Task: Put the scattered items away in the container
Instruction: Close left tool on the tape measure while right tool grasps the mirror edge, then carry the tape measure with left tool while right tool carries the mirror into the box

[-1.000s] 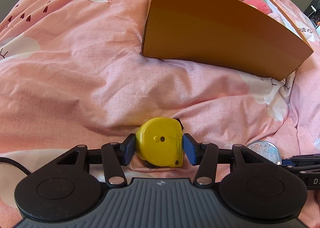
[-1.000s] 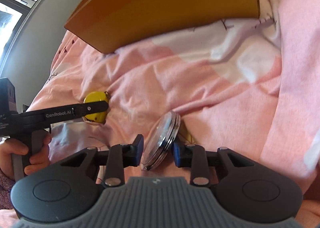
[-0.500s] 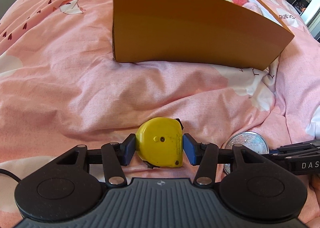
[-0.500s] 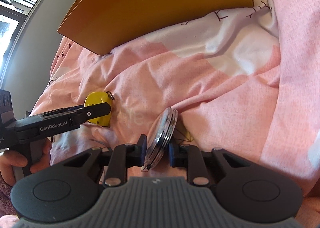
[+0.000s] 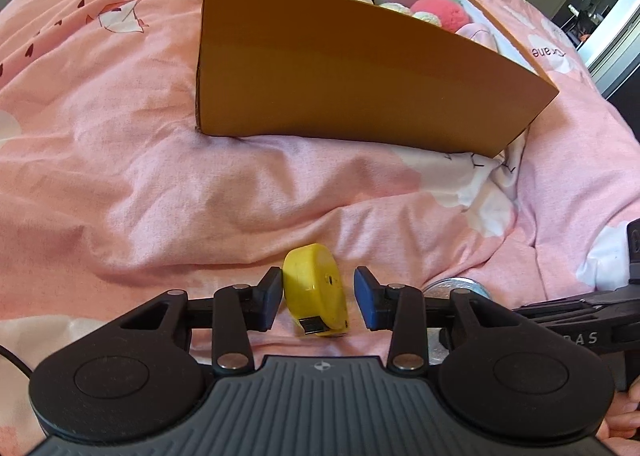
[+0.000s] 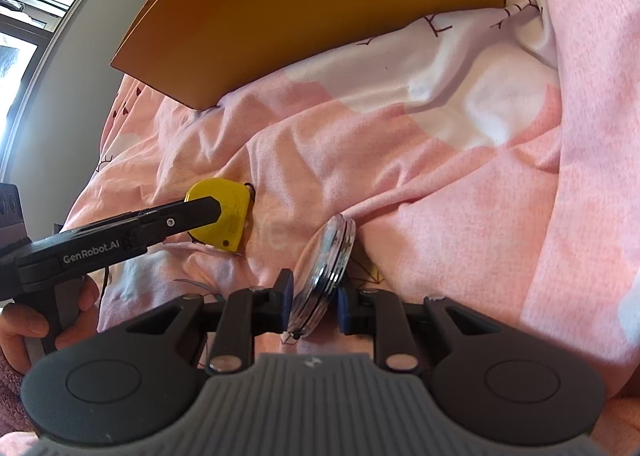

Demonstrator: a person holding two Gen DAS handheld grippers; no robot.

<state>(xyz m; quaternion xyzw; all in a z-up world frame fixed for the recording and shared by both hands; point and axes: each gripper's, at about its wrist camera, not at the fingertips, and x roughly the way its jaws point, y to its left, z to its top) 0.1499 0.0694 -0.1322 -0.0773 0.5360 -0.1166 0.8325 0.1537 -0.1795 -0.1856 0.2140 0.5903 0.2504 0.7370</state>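
The yellow tape measure (image 5: pixel 315 290) lies on the pink bedsheet (image 5: pixel 120 160), in front of the cardboard box (image 5: pixel 340 84) and well apart from its near wall. It sits between the fingers of the left gripper (image 5: pixel 319 298). The jaws are half open: the left pad touches the case or nearly so, and a clear gap shows at the right pad, so the case is not clamped. I judge the case to be hard plastic, smooth and rather heavy for its size, with rounded edges that may slip. The best hold should be across its two flat faces, near the middle, not on the curved rim.

To the right of the tape measure, also in front of the box, is a round compact (image 6: pixel 325 276), clear with silver rings. It stands on its edge between the pads of the right gripper (image 6: pixel 314 298). The jaws are narrow around it, but the view is too poor to say whether both pads press on it. It is probably light, stiff and slippery, perhaps fragile, so gentle pressure on its flat faces seems right.

Inside the box some soft balls (image 5: pixel 438 12) are already lying.
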